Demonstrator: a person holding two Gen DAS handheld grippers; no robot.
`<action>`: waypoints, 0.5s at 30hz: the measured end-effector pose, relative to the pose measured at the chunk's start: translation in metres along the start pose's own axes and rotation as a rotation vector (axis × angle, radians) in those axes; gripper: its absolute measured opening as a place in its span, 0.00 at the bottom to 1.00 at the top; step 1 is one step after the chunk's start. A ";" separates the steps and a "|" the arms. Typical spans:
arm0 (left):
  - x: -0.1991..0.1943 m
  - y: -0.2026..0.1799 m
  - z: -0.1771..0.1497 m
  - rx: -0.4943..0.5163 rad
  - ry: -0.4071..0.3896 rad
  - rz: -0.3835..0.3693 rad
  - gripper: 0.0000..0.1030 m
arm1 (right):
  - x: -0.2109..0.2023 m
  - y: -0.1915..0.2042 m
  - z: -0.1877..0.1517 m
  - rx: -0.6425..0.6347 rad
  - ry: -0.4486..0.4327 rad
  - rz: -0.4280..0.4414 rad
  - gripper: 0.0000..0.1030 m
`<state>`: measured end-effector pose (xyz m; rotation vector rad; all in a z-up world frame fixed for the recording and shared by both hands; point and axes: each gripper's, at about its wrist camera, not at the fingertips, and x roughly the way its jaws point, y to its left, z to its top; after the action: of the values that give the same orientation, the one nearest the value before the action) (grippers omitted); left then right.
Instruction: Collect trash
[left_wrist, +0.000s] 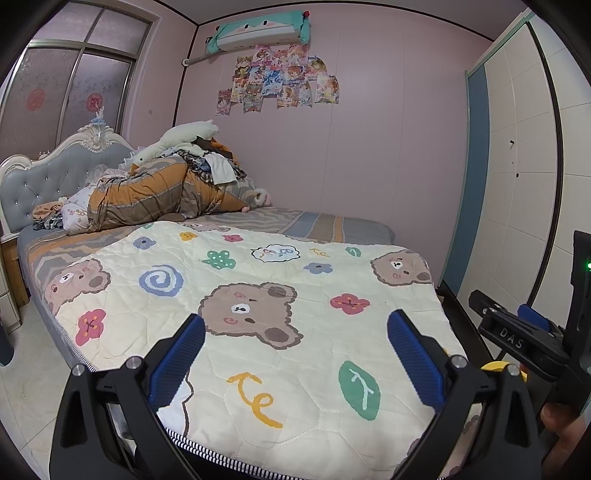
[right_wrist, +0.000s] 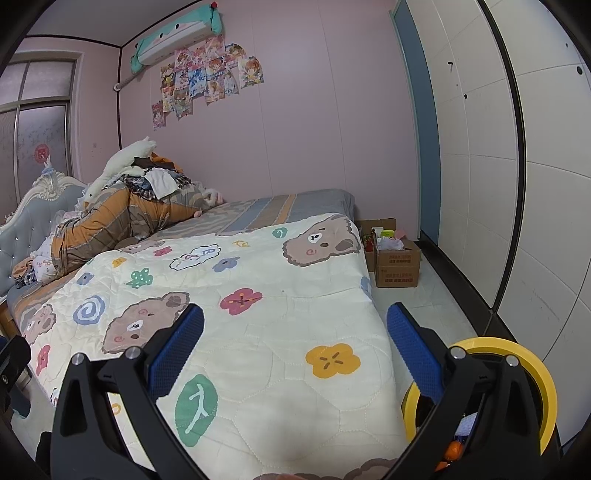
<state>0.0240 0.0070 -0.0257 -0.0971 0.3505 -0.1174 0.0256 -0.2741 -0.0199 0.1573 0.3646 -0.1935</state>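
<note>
1. Yellow plastic marks the one thing here that reads as a trash container: a round-rimmed bin (right_wrist: 517, 384) on the floor by the near corner of the bed, just beside the right gripper (right_wrist: 295, 328). Something orange and something pale lie inside it, too hidden behind the finger to name. In the left wrist view only a sliver of its rim (left_wrist: 493, 366) shows.

2. No loose trash shows on the quilt (right_wrist: 258, 332); its bear and flower print is bare near both grippers. I judge this a search or approach moment, not a pickup.

3. Right gripper: blue pads spread wide, nothing between them. It hangs over the bed's near corner, with the bin beside it, probably so a drop needs little travel.

4. Left gripper (left_wrist: 295, 332): likewise spread wide and empty, aimed up the bed (left_wrist: 332, 229). The right tool's black body (left_wrist: 524, 339) sits just to its right, with a fingertip of the person's hand (left_wrist: 557, 417) below.

5. Farther out, a heap of bedding and clothes (left_wrist: 155, 195) with a white plush toy (left_wrist: 184, 138) lies against the headboard.

6. Cardboard boxes (right_wrist: 397, 264) holding mixed items stand on the floor past the bed's far corner, near the wardrobe (right_wrist: 498, 166); trash may lie there, though I cannot tell.
</note>
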 end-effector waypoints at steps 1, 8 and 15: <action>0.000 0.000 0.000 0.001 0.001 -0.001 0.93 | 0.000 0.000 0.000 0.001 0.001 0.000 0.92; 0.001 0.000 -0.001 0.003 0.003 -0.002 0.92 | 0.002 0.001 -0.001 0.003 0.011 0.001 0.92; 0.001 0.000 -0.001 0.003 0.003 -0.001 0.92 | 0.002 0.002 -0.002 0.003 0.013 0.000 0.92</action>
<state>0.0247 0.0071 -0.0271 -0.0940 0.3533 -0.1191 0.0273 -0.2724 -0.0220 0.1619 0.3771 -0.1927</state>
